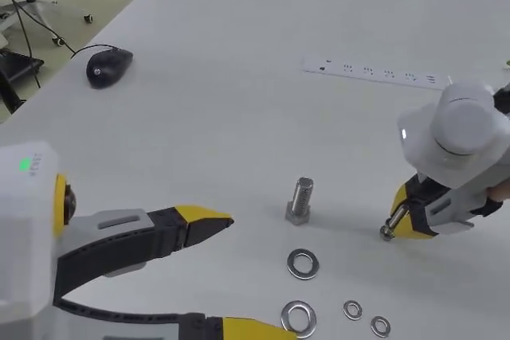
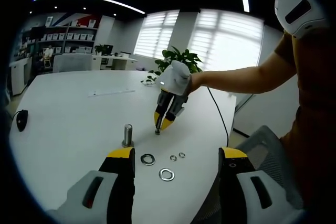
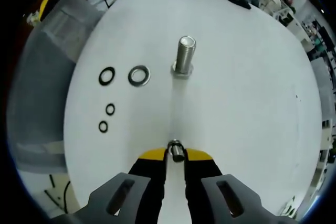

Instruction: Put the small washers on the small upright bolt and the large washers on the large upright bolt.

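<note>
The large bolt (image 1: 301, 199) (image 2: 127, 135) (image 3: 185, 56) stands upright on the white table (image 1: 239, 117). My right gripper (image 1: 396, 224) (image 2: 164, 121) (image 3: 175, 156) is to its right, shut on the small bolt (image 1: 392, 223) (image 3: 176, 149), whose lower end is at the tabletop. Two large washers (image 1: 303, 263) (image 1: 298, 316) lie flat in front of the large bolt, and two small washers (image 1: 352, 309) (image 1: 380, 326) lie to their right. My left gripper (image 1: 263, 276) (image 2: 177, 156) is open at the near left, its jaws wide apart with nothing between them.
A black mouse (image 1: 107, 65) sits at the far left of the table and a white power strip (image 1: 374, 72) at the far right. The table's left edge runs past a floor with cables. A person's arm (image 2: 236, 77) reaches in behind the right gripper.
</note>
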A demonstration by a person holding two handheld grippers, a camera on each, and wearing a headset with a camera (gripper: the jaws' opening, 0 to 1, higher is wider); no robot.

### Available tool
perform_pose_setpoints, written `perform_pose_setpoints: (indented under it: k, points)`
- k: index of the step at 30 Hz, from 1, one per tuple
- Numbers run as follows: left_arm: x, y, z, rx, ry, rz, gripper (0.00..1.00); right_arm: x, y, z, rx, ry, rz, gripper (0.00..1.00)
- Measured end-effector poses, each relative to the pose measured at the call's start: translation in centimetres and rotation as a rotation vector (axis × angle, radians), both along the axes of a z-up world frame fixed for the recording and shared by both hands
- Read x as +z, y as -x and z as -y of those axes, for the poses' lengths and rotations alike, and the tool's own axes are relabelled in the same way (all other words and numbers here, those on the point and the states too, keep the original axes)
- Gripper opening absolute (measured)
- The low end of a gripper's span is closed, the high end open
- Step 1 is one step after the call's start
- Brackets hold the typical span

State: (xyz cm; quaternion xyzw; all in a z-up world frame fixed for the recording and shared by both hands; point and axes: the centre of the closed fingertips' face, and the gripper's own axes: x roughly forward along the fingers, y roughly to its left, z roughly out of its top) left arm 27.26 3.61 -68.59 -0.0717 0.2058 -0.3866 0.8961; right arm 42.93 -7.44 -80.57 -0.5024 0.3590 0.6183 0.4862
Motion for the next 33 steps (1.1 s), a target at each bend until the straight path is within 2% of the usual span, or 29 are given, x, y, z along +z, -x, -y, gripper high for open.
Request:
perform_pose_setpoints:
  k: [10, 20, 26, 33]
  points:
    - [-0.2, 0.0, -0.2, 0.007, -0.001, -0.006, 0.64, -1.0, -0.2, 0.3, -0.003, -0.006, -0.007, 0.15]
    - [-0.1, 0.0, -0.1, 0.004, -0.007, -0.002, 0.64, -0.2, -0.1, 1.1, -0.029, -0.013, 0.003, 0.16]
    - [0.3, 0.3, 0.0, 0.001, -0.012, 0.007, 0.64, 0.4, 1.0, 1.8, -0.052, -0.018, -0.004, 0.15]
    - [0.6, 0.8, 0.3, -0.011, -0.018, 0.018, 0.64, 0.7, 3.8, 1.6, -0.047, -0.028, -0.030, 0.15]
